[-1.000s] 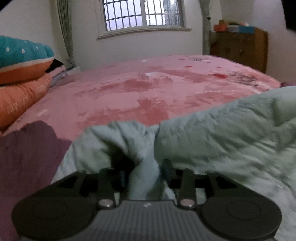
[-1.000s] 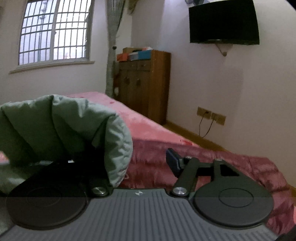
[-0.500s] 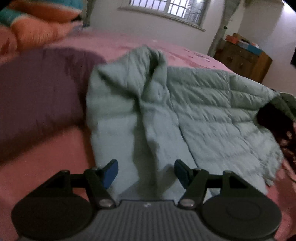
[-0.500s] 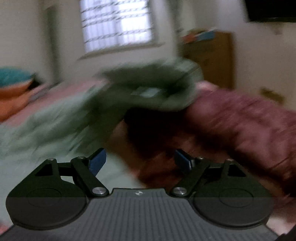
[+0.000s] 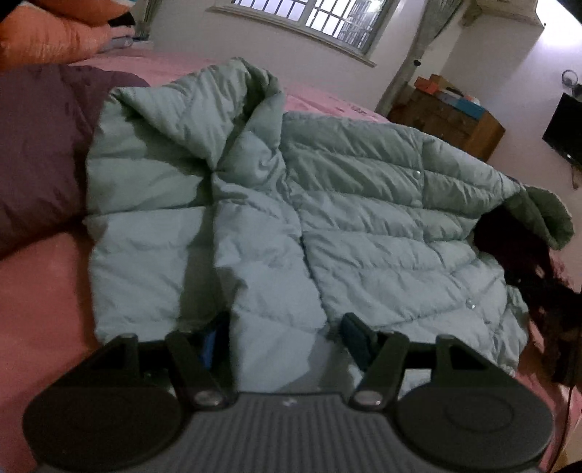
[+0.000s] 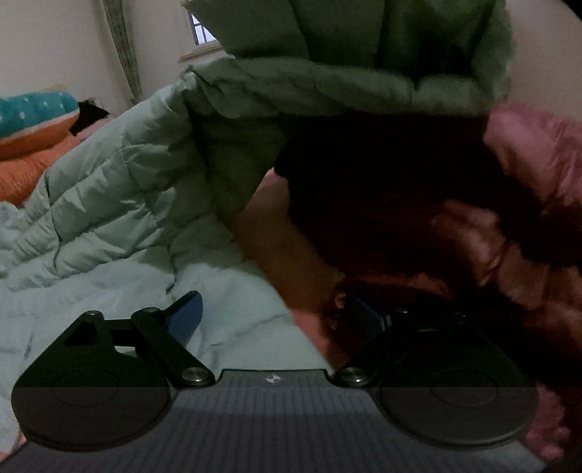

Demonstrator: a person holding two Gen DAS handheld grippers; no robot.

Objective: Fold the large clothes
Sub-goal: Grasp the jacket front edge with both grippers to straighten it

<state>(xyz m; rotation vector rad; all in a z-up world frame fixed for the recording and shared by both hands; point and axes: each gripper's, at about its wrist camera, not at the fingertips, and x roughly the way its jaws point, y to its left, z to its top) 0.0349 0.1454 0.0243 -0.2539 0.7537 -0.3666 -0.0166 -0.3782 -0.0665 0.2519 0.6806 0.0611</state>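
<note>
- A second ago my left tongs [image 5: 287, 338] pinched a bunched fold of the jacket [image 5: 363, 203] and my right tongs [image 6: 272, 313] had a padded edge between their jaws. Both have just been opening, and the jacket now lies dropped on the bed [image 5: 40, 291].
- My left jaws stand part open, with a ridge of the hem between them; I cannot tell for sure that the pads are clear of it, but they do not seem to squeeze.
- My right jaws are spread as wide as they go and grip nothing. One pad hangs over the jacket's edge, the other over the pink sheet.
- Progress, as I judge it: the jacket is laid out flat, front up, and little more. No real fold is made.
- Left to do: the near sleeve [image 5: 232, 109] is heaped up by the shoulder, and the hood [image 6: 363, 65] flops at the far end over a dark patch I cannot make out. Both need bringing in before I fold the body.
- Around it: a maroon quilt [image 5: 40, 152] touches the jacket's left side, and orange pillows [image 5: 47, 32] sit well beyond.
- The quilt crowds that side, and the puffy fill may spring back.
</note>
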